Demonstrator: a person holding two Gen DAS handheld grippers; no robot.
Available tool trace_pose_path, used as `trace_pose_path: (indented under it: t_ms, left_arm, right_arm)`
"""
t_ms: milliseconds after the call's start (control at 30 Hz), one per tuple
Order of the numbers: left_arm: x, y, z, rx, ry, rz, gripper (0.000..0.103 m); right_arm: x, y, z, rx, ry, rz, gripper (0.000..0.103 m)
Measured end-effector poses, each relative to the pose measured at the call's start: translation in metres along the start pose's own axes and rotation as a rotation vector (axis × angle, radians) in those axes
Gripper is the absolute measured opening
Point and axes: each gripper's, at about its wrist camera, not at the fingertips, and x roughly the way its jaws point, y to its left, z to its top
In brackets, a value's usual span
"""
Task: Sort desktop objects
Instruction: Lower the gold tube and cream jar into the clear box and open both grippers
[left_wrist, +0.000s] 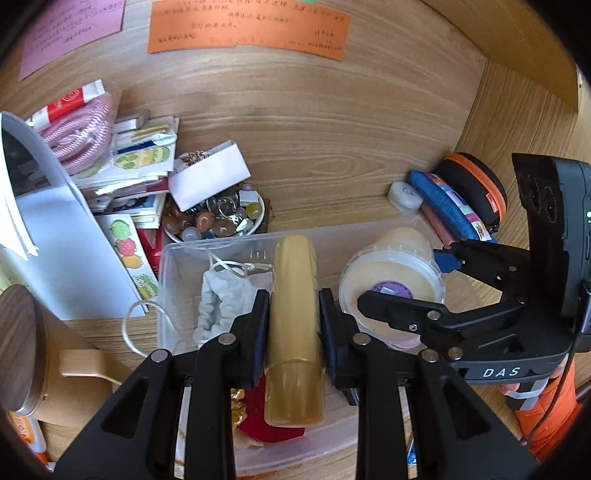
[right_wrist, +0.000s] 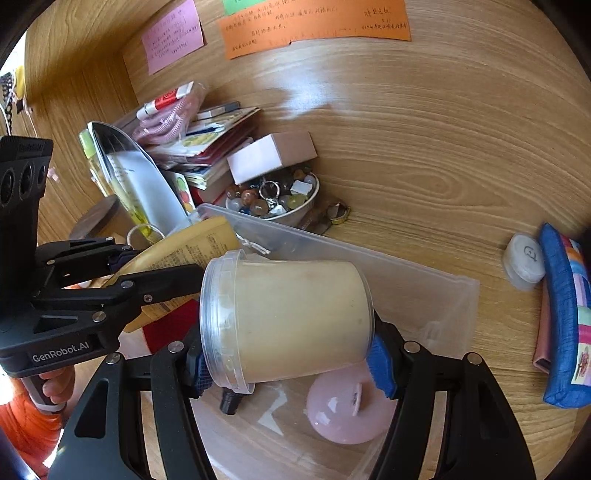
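- Left wrist view: the left gripper (left_wrist: 293, 325) has its jaws closed narrowly on a tall mustard-yellow plastic bottle (left_wrist: 295, 321), which it holds over the clear plastic storage bin (left_wrist: 207, 251), above a red cloth and beside a grey drawstring pouch (left_wrist: 221, 299).
- The bottle is smooth and long, and the pads grip it only at the middle; I judge it can slide or swing down and knock the bin's near rim.
- The right gripper (left_wrist: 402, 280) comes in from the right side, very near; the two tools can bump if both go down together.
- Right wrist view: the right gripper (right_wrist: 291, 354) has its jaws spread wide around a round translucent tub of cream-coloured contents (right_wrist: 288, 317), lying on its side over the bin's right part.
- The blue pads (right_wrist: 380, 362) press the curved wall, so the tub can roll out and fall on the pink dome-shaped object (right_wrist: 347, 413) under it.
- The surface is a light wooden desk (right_wrist: 424, 177), with wooden walls at the back and sides carrying an orange paper note (right_wrist: 314, 29) and a pink paper note (right_wrist: 171, 35).
- At the back left corner lie stacked booklets; near the bin's far edge stands a white bowl of beads and keyrings (right_wrist: 277, 199), easy to upset.
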Motion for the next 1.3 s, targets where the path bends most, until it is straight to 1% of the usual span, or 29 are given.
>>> trace_pose_path:
  t_ms: [267,367,433,500,633,700,767,833,933,1000,1233,1267,1300]
  left_arm:
    - [0.019,-0.004,0.002,-0.008,0.034,0.002,0.025]
    - [0.026,-0.006,0.000,0.000,0.055,0.029,0.025]
    - [0.030,-0.005,-0.001,-0.006,0.067,0.035,0.025]
    - [0.033,-0.003,-0.002,-0.013,0.075,0.036,0.025]
    - [0.036,-0.001,-0.003,-0.017,0.085,0.034,0.025]
    - [0.039,-0.003,-0.004,-0.012,0.088,0.039,0.025]
    - [0.040,-0.003,-0.005,-0.010,0.091,0.043,0.025]
    - [0.041,-0.004,-0.006,-0.009,0.092,0.046,0.025]
    - [0.037,-0.002,-0.006,-0.017,0.078,0.039,0.025]
    - [0.037,0.000,-0.005,-0.028,0.078,0.023,0.025]
    - [0.035,0.003,-0.005,-0.049,0.077,-0.001,0.026]
    - [0.033,0.003,-0.004,-0.055,0.077,-0.021,0.027]
    - [0.032,0.003,-0.003,-0.055,0.075,-0.029,0.031]
  right_arm:
    - [0.002,-0.008,0.000,0.004,0.015,-0.012,0.063]
    - [0.005,-0.009,0.000,0.013,0.031,-0.004,0.063]
    - [0.006,-0.008,-0.001,0.010,0.040,-0.014,0.063]
    - [0.007,-0.006,-0.001,-0.008,0.046,-0.025,0.063]
    - [0.010,0.001,-0.005,-0.051,0.065,-0.017,0.063]
    - [0.012,0.005,-0.007,-0.074,0.071,-0.038,0.063]
    - [0.012,0.006,-0.007,-0.087,0.070,-0.051,0.063]
    - [0.012,0.004,-0.007,-0.083,0.076,-0.044,0.063]
    - [0.010,0.004,-0.006,-0.079,0.067,-0.043,0.066]
    - [0.009,0.003,-0.006,-0.074,0.069,-0.026,0.069]
    - [0.006,0.004,-0.006,-0.067,0.058,-0.015,0.070]
    - [0.004,0.005,-0.006,-0.066,0.053,-0.015,0.070]
    - [0.004,0.005,-0.005,-0.066,0.049,-0.016,0.070]
